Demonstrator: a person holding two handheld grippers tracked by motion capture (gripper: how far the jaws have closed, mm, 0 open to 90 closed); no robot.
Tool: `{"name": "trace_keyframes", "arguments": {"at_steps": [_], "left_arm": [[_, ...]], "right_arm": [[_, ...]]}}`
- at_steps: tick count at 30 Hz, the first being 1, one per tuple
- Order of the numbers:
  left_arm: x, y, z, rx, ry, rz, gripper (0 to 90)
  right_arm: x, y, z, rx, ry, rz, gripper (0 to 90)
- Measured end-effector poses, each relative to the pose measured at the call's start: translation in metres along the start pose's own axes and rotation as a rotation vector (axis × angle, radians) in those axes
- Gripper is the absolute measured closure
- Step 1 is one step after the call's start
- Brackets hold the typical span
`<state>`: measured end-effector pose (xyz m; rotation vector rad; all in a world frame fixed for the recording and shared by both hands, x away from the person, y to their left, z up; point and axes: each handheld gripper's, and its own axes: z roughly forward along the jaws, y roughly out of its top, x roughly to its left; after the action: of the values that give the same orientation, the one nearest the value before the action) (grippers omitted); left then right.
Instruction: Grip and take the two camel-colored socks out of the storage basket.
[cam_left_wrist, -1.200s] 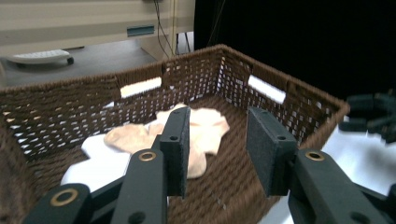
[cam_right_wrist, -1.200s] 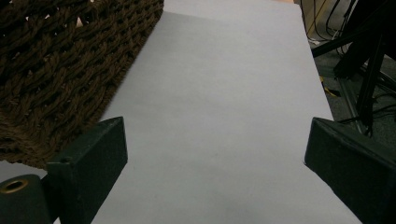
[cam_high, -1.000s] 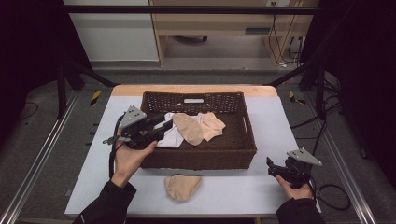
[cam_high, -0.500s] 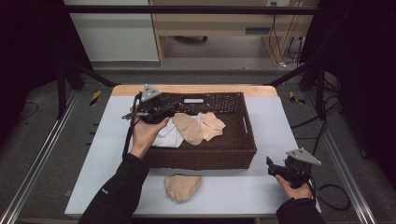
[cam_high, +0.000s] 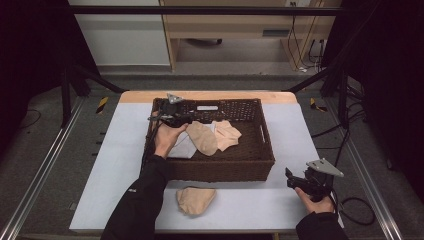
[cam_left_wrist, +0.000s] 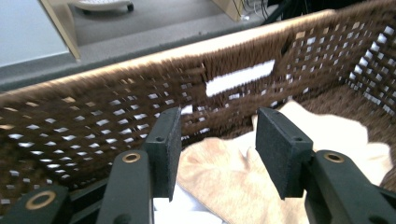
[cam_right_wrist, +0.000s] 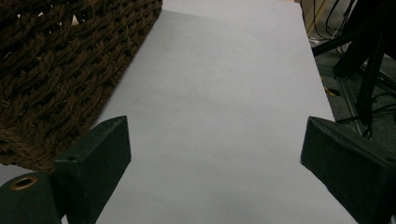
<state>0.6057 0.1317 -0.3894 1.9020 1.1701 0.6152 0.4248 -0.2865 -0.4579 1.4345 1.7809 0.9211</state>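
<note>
So my left gripper (cam_high: 186, 119) is down inside the wicker basket (cam_high: 220, 171) near its back wall, fingers (cam_left_wrist: 164, 149) spread and just been opening, nothing pinched, with the beige socks (cam_high: 212, 137) lying loose under them on a white cloth (cam_high: 182, 148). Looks like the drop-off step to me. Another beige sock (cam_high: 195, 200) is waiting on the desk (cam_high: 120, 165) in front of the basket, so that's probably next. Right gripper (cam_high: 294, 181) sits on the desk's right, fingers wide apart and empty.
</note>
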Motion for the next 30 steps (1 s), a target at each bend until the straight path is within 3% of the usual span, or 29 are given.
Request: {"name": "trace_keyframes", "arguments": {"at_steps": [6, 10, 13, 20, 30], "left_arm": [[-0.004, -0.011, 0.016, 0.032, -0.011, 0.006, 52.2], [-0.001, -0.016, 0.022, 0.082, -0.015, 0.000, 54.1], [0.000, -0.019, 0.025, 0.118, 0.010, 0.022, 55.7], [-0.001, -0.025, 0.033, 0.183, 0.020, 0.072, 54.4], [-0.001, -0.030, 0.039, 0.232, 0.019, 0.106, 56.8]], "right_arm": [[0.000, 0.000, 0.000, 0.009, 0.001, -0.005, 8.8], [0.001, -0.001, 0.001, 0.012, 0.001, -0.011, 9.0], [0.001, -0.001, 0.001, 0.013, 0.002, -0.013, 9.3], [0.001, -0.001, 0.001, 0.012, 0.001, -0.008, 9.3], [0.000, -0.001, 0.001, 0.016, 0.000, -0.011, 9.3]]}}
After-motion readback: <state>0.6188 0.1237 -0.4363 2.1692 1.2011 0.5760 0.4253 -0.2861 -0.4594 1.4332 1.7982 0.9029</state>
